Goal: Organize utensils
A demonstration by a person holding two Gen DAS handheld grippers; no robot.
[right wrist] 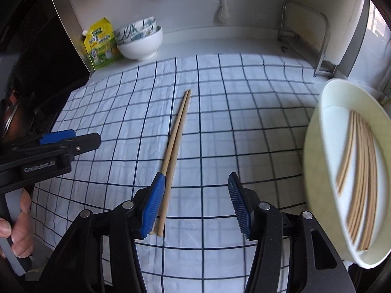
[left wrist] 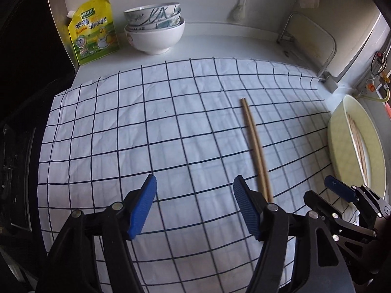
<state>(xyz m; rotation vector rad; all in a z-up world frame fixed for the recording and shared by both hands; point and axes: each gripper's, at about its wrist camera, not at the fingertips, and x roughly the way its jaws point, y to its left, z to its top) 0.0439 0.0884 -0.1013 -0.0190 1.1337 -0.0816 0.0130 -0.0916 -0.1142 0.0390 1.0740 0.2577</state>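
A pair of wooden chopsticks (left wrist: pixel 255 144) lies side by side on the checked cloth (left wrist: pixel 146 134); it also shows in the right wrist view (right wrist: pixel 174 146). My left gripper (left wrist: pixel 194 205) is open and empty, its right finger just left of the chopsticks' near end. My right gripper (right wrist: pixel 193 204) is open, its left finger (right wrist: pixel 152 207) next to the chopsticks' near end, which lies between the jaws. A pale oval tray (right wrist: pixel 317 161) at the right holds several more chopsticks (right wrist: pixel 361 178); the tray also shows in the left wrist view (left wrist: pixel 342 136).
A stack of bowls (left wrist: pixel 155 29) and a yellow seasoning pouch (left wrist: pixel 94 31) stand at the back left. A metal rack (left wrist: pixel 310 41) stands at the back right. A dark stove (left wrist: pixel 14 161) borders the cloth on the left.
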